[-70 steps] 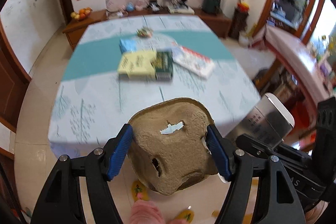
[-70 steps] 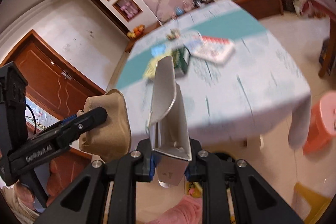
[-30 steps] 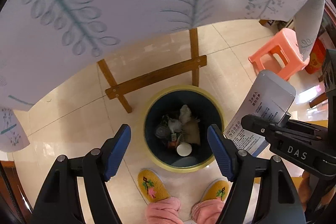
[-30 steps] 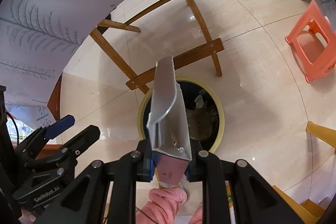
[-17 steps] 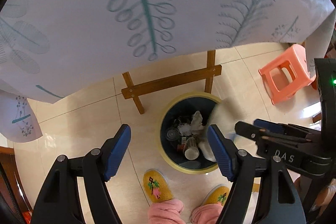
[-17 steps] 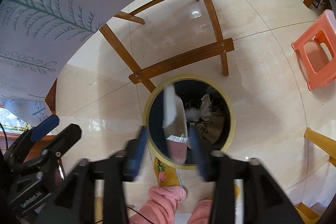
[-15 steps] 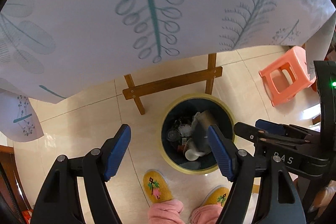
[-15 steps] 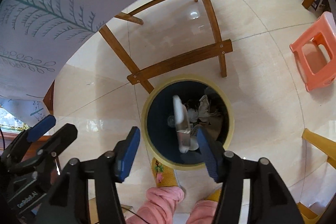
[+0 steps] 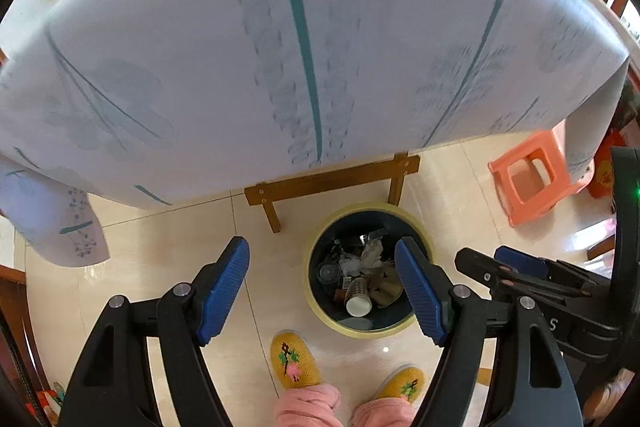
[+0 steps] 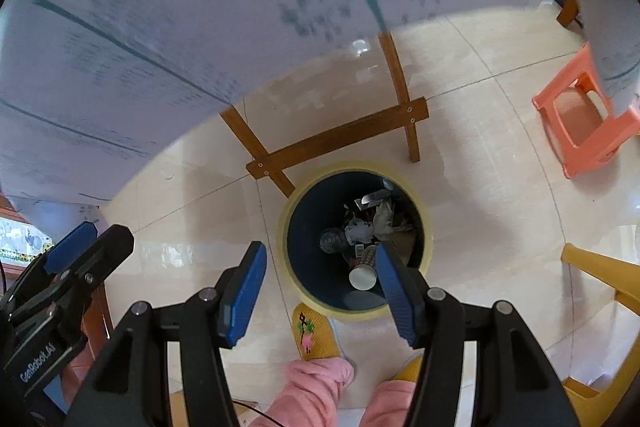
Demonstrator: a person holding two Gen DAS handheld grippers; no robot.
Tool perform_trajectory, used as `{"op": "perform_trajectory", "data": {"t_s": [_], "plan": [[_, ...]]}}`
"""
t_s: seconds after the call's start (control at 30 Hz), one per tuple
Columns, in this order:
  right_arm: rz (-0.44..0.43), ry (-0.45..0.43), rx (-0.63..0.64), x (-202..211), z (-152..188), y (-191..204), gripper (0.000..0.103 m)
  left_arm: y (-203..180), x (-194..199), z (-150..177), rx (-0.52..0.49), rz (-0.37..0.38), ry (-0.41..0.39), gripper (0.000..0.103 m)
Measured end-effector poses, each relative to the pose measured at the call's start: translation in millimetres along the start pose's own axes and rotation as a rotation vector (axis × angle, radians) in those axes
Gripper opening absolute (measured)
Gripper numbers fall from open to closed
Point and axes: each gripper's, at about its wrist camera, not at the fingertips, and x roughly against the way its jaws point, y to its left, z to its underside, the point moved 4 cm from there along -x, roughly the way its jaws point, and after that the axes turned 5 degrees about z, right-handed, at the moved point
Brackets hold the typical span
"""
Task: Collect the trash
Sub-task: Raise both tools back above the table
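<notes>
Clearing bin (image 10: 425,227): left gripper (image 9: 322,285) and right gripper (image 10: 320,291) both gaped empty; right jaws had just opened. Best lifted straight, avoiding tablecloth (image 9: 200,47) edge.

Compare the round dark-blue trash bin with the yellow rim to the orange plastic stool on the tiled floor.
The round dark-blue trash bin is a cylinder; the orange plastic stool is square and legged. The bin holds trash, including a paper cup; the stool carries nothing. The bin stands by the table's wooden crossbar; the stool sits off at the tablecloth's corner. Both rest upright on the floor.
</notes>
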Motion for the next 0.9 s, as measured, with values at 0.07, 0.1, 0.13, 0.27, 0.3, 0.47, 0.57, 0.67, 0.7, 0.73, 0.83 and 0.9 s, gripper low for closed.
{"op": "perform_trajectory", "data": {"t_s": [0.07,0.1,0.13,0.27,0.3,0.47,0.57,0.67,0.7,0.73,0.83,0.9], "plan": [[0.001,-0.011,0.012,23,-2,5,0.057,-2,21,-6,0.013,0.003,-0.01,0.074],[0.004,-0.015,0.019,33,-3,8,0.057,-4,33,-9,0.019,0.003,-0.014,0.074],[0.004,-0.02,0.025,43,-4,11,0.057,-4,41,-12,0.022,0.004,-0.017,0.074],[-0.002,-0.055,0.053,100,-10,22,0.057,-11,88,-21,0.047,0.01,-0.029,0.074],[-0.003,-0.062,0.058,111,-11,25,0.057,-13,103,-23,0.052,0.013,-0.031,0.074],[-0.014,-0.109,0.101,173,-19,38,0.057,-21,173,-34,0.062,0.014,-0.082,0.074],[-0.019,-0.148,0.138,211,-23,47,0.057,-22,212,-40,0.065,0.015,-0.125,0.074],[-0.031,-0.199,0.167,248,-28,53,0.057,-25,251,-48,0.067,0.008,-0.178,0.074],[-0.037,-0.214,0.173,256,-30,55,0.057,-25,263,-51,0.066,0.002,-0.198,0.074],[-0.045,-0.231,0.178,266,-31,57,0.057,-26,276,-55,0.066,-0.005,-0.22,0.074],[-0.068,-0.287,0.197,296,-38,62,0.057,-24,306,-67,0.069,-0.032,-0.277,0.074],[-0.088,-0.32,0.21,314,-43,66,0.057,-23,323,-73,0.074,-0.053,-0.314,0.074]]}}
